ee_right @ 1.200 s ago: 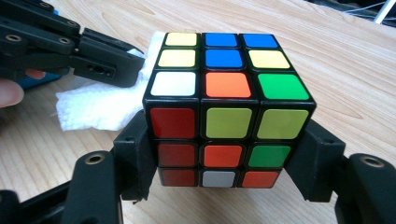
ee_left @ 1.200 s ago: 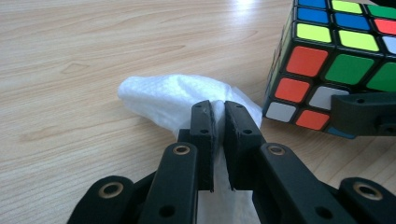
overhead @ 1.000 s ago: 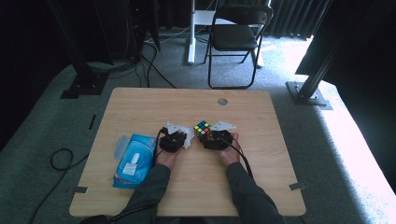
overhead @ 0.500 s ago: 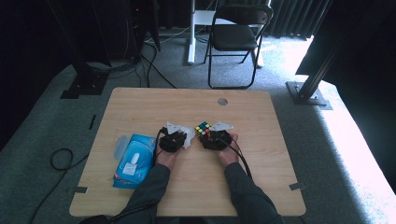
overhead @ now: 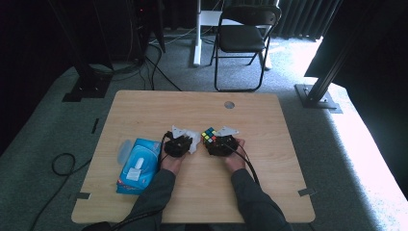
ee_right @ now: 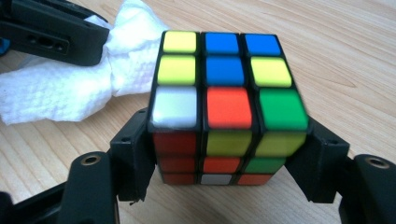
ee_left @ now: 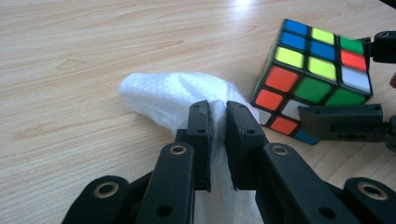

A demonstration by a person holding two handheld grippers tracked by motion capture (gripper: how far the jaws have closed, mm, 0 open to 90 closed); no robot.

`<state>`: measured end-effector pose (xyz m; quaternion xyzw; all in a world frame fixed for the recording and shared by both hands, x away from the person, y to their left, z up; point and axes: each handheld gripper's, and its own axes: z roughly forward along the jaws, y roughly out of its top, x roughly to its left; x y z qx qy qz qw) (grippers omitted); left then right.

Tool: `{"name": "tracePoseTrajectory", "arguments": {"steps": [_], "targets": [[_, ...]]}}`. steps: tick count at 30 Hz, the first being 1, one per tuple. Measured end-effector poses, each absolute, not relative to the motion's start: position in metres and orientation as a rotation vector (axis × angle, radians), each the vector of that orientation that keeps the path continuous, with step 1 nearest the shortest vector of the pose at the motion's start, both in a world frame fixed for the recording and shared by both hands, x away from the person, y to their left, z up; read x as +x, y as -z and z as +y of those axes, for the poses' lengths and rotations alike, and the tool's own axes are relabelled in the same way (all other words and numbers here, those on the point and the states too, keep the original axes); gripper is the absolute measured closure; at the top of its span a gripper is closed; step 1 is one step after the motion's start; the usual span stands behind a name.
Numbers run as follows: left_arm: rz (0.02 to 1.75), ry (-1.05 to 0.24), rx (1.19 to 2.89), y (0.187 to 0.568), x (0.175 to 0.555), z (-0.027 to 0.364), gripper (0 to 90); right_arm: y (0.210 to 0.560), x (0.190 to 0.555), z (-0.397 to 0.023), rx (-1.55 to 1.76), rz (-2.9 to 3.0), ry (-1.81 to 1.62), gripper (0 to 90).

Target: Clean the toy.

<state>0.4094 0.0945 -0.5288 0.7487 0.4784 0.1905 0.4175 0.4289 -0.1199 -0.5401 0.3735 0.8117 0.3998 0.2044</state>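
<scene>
Taking the puzzle cube (overhead: 209, 135) as landmark: it sits near the middle of the table (overhead: 144, 108), between the jaws of the right gripper (overhead: 215, 142). Just left of the cube lies a crumpled tissue (overhead: 194, 141), pinched by the left gripper (overhead: 186, 143). Farther left of the cube, near the table's left edge, lies a wipes pack (overhead: 139, 165); behind the cube, beyond the table, stands a chair (overhead: 243, 38).

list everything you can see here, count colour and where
puzzle cube: 1, multicoloured, mid-table, between the right tool's jaws
tissue: 1, white, left of the cube, pinched in the left tool
wipes pack: 1, blue, table's left part
table: 1, light wood, centre
folding chair: 1, black, floor beyond the table
left tool: 1, black, shut on the tissue
right tool: 1, black, jaws against the cube's sides
hands: 2, behind the tools
</scene>
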Motion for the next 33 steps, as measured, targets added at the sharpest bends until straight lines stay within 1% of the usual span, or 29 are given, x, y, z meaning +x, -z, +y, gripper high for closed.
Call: {"name": "tracePoseTrajectory", "arguments": {"steps": [6, 10, 17, 19, 25, 31, 33], "targets": [[1.199, -0.476, 1.879, 0.529, 0.409, 0.094, 80.2, 0.537, 0.425, -0.125, 1.042, 2.240, -1.163, 27.0], [1.198, -0.477, 1.882, 0.529, 0.409, 0.094, 80.1, 0.530, 0.422, -0.130, 1.032, 2.219, -1.197, 25.6], [1.199, -0.476, 1.885, 0.530, 0.410, 0.094, 79.6, 0.515, 0.418, -0.137, 0.991, 2.195, -1.243, 26.7], [1.198, -0.475, 1.886, 0.530, 0.410, 0.094, 79.4, 0.511, 0.419, -0.140, 0.994, 2.187, -1.262, 29.4], [1.198, -0.471, 1.892, 0.531, 0.409, 0.093, 79.3, 0.502, 0.426, -0.143, 1.007, 2.170, -1.272, 41.9], [1.203, -0.469, 1.888, 0.532, 0.409, 0.093, 79.2, 0.502, 0.434, -0.142, 1.021, 2.184, -1.250, 53.7], [1.202, -0.469, 1.891, 0.532, 0.409, 0.093, 79.2, 0.503, 0.435, -0.142, 1.027, 2.184, -1.240, 58.9]]}}
